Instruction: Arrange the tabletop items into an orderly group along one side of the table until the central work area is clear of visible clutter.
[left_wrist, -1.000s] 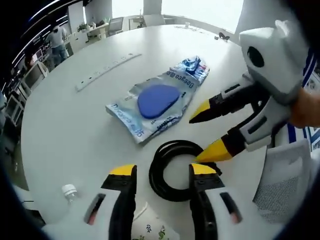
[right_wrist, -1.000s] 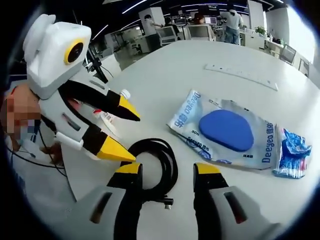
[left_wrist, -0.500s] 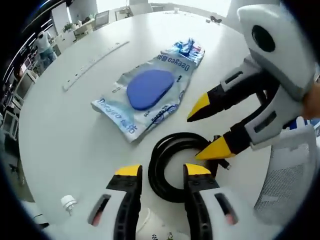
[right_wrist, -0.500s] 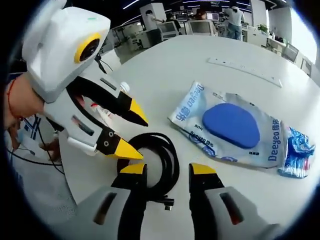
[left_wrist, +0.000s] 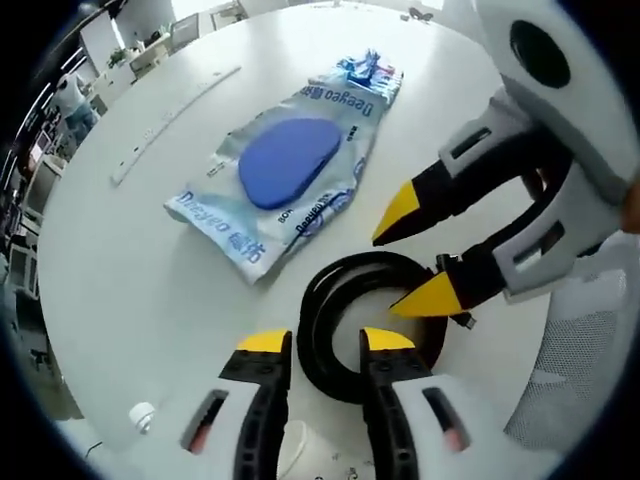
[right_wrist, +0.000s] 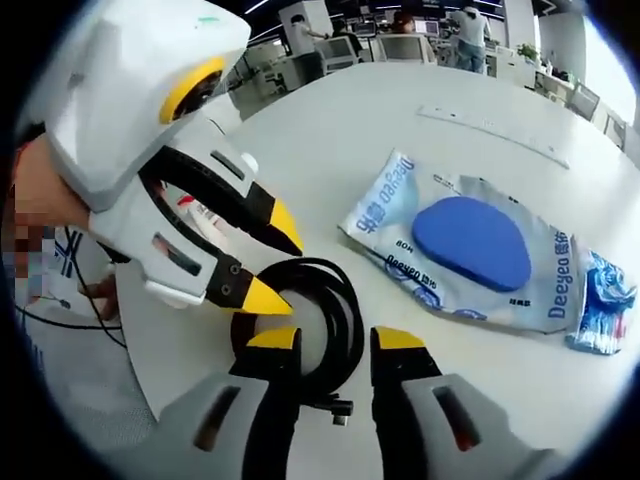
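A black cable coil (left_wrist: 358, 272) lies on the white table (left_wrist: 120, 290), near its edge. My left gripper (left_wrist: 326, 342) is open, its jaws astride the coil's left band. From the right comes my right gripper (left_wrist: 415, 255), open, its lower tip on the coil. In the right gripper view the same coil (right_wrist: 346, 300) runs between the open right gripper (right_wrist: 335, 338) jaws, and the left gripper (right_wrist: 275, 262) stands open over the coil's far side. A wet-wipe pack with a blue lid (left_wrist: 285, 175) (right_wrist: 470, 245) lies flat beyond, a small blue packet (left_wrist: 372, 72) (right_wrist: 600, 310) at its end.
A long white power strip (left_wrist: 170, 120) (right_wrist: 490, 128) lies farther out on the table. A white bottle cap (left_wrist: 143, 415) and a paper cup (left_wrist: 298, 458) sit near the left jaw. A mesh chair back (left_wrist: 570, 370) stands beside the table edge. Desks and people are far behind.
Both grippers have moved in closer over the coil, and each one's own jaws have narrowed around a band of it. The pack, packet and strip have not moved.
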